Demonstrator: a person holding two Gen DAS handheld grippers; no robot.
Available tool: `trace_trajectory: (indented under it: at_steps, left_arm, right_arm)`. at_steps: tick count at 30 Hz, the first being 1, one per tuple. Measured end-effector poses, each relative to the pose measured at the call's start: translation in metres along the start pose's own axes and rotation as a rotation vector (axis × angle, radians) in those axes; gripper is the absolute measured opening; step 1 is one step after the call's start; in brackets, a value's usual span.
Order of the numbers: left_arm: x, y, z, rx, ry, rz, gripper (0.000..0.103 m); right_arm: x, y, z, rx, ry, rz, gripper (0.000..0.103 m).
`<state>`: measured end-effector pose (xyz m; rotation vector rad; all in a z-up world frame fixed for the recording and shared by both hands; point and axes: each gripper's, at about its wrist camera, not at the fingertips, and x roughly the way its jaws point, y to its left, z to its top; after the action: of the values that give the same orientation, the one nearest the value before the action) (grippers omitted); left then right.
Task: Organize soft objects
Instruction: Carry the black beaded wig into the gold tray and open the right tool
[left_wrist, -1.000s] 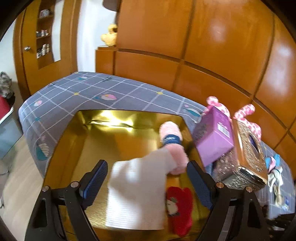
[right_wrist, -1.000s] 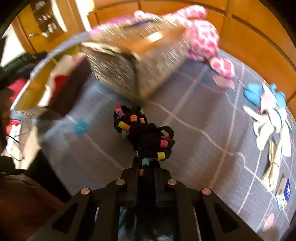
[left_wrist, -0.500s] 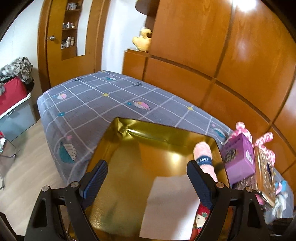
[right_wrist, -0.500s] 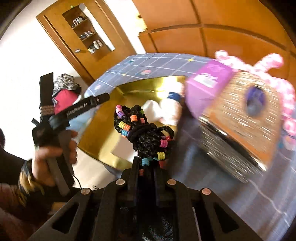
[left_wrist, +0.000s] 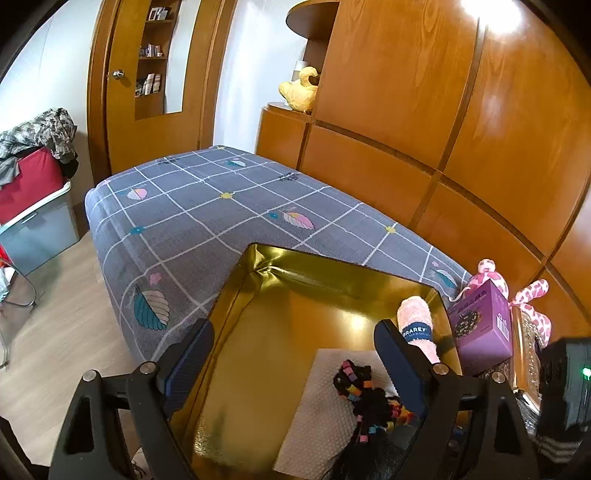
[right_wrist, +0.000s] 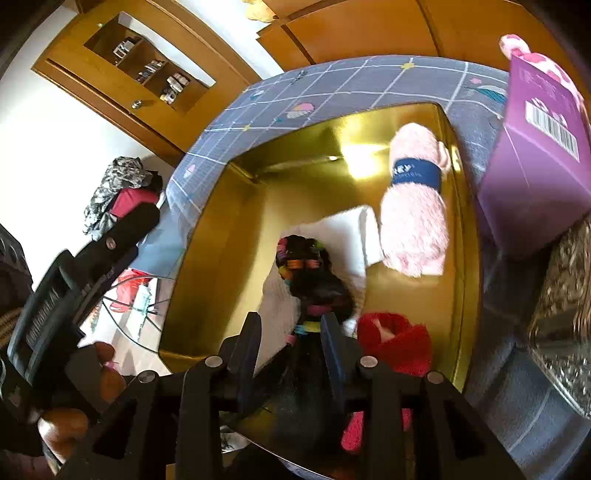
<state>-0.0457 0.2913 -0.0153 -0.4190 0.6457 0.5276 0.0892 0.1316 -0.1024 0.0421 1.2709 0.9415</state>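
A gold box (left_wrist: 332, 264) lies open on the bed. Inside it are a white cloth (left_wrist: 321, 413), a pink fluffy roll with a blue band (left_wrist: 415, 325) and a red plush piece (right_wrist: 395, 343). A black braided cord with coloured beads (right_wrist: 310, 273) rests on the white cloth (right_wrist: 343, 229), and it also shows in the left wrist view (left_wrist: 364, 391). My right gripper (right_wrist: 291, 325) is over the box, its jaws opening; the cord's tail runs between them and the pads stand clear of it. My left gripper (left_wrist: 293, 332) hangs open over the box's left half, holding nothing.
A purple carton (left_wrist: 480, 325), a glittery box (right_wrist: 561, 295) and a pink spotted plush (left_wrist: 532, 299) stand just right of the gold box. The grey checked bedcover (left_wrist: 221, 206) stretches beyond it. Wooden wall panels rise behind. A bin with red cloth (left_wrist: 33, 206) sits on the floor at left.
My right gripper swung from above the bedcover to over the gold box with the beaded cord, then its jaws parted. The left gripper drew back and to the left of the box's contents.
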Motion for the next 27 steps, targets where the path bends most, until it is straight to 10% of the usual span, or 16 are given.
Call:
trace_trajectory:
  at_steps: [27]
  left_arm:
    - [-0.03, -0.082, -0.043, 0.249, 0.003, -0.135, 0.089]
  right_arm:
    - [-0.106, -0.001, -0.074, -0.195, -0.269, -0.389, 0.037]
